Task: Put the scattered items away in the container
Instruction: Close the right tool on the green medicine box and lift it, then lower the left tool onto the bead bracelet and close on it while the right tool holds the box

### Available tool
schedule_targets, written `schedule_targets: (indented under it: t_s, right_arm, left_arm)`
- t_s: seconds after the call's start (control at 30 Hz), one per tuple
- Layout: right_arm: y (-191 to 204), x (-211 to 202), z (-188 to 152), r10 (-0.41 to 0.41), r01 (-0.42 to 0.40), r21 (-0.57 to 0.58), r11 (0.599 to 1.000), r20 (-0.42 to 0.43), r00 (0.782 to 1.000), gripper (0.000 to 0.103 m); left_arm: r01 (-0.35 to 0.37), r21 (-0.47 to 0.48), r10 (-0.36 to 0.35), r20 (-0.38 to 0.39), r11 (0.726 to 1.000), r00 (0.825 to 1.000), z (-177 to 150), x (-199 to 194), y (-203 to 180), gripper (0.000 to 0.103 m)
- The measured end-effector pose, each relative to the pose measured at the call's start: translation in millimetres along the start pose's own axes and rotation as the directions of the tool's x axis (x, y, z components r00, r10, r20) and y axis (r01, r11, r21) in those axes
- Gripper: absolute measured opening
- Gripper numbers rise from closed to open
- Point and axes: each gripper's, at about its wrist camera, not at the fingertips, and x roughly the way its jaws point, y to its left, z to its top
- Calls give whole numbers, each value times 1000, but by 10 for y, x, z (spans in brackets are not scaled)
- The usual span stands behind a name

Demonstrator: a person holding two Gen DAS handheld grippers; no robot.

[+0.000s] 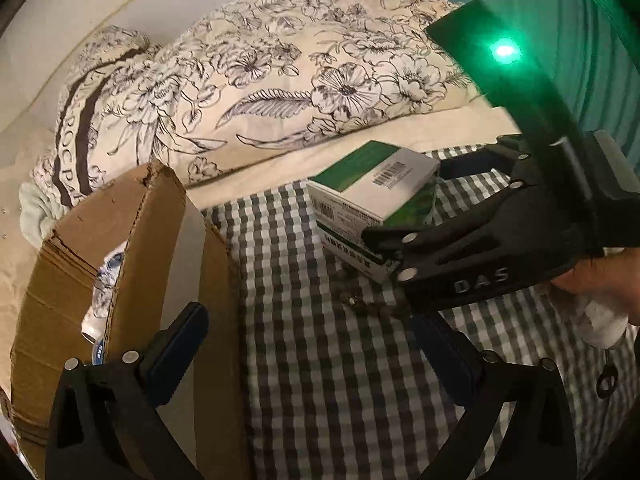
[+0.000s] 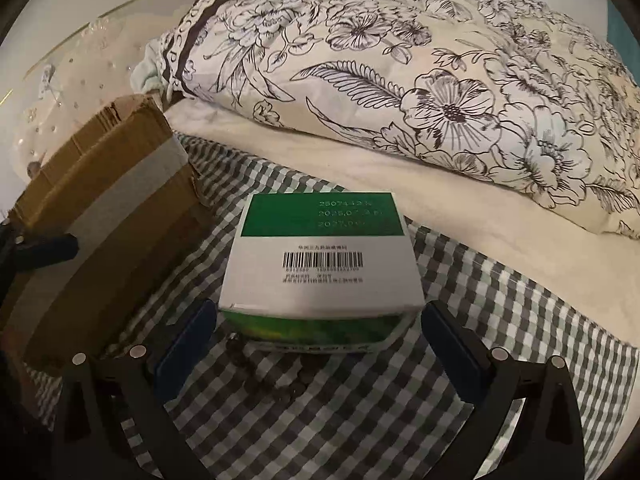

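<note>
The green-and-white cardboard medicine box (image 2: 320,268) rests on the grey-and-white checked cloth (image 2: 328,420), between the spread fingers of the right gripper (image 2: 316,344), which has not closed on it. A string of dark beads (image 2: 260,364) lies just before the box. The left gripper (image 1: 316,356) hangs released beside the brown cardboard container (image 1: 160,248), which stands to the left. A floral-print pillow (image 2: 440,92) lies behind.

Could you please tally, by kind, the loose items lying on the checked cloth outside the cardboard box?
Green-and-white carton: 1
Dark bead string: 1
Total: 2

Both lie between the open fingers of the right tool; the left tool is open near the cardboard box.
</note>
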Motion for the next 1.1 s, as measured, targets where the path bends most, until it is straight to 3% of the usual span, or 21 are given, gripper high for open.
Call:
schedule_targets:
  t_s: [0.13,0.2,0.33,0.6,0.73,0.9,1.03,1.1]
  right_arm:
    - [-48,140,67,-29,30,26,999,-28,999,102]
    - [-89,140,71,-9,10,59,998,-15,1000,92]
    - [-191,66,50,-18,17,123,992,2,1000,92]
    - [-415,-350,21,-118,102,173,980,84,989,91]
    - [-497,-553,5,-159,136,191,972,113,981,91]
    - [-537,-777,-46,-214,181,205,962,153,965,91]
    - [-550,-894,-109,-235,195,220,956,172,957,91]
    - [-553,-951,-136,-241,196,232,953,184,953,91]
  left_arm:
    - [45,12,-46,36,999,998,28,1,-93,103]
    - [44,45,-46,57,998,997,30,0,-208,103]
    - [49,83,-50,14,995,999,3,202,-350,103]
    - [83,-21,-83,-10,996,997,49,615,-373,103]
    - [133,-50,-135,-43,990,990,43,797,-418,103]
    - [110,-49,-113,-83,993,990,-15,1044,-500,103]
    - [158,-154,-170,-74,975,983,-50,1148,-390,103]
    - [152,-163,-164,-65,975,984,-60,1162,-397,103]
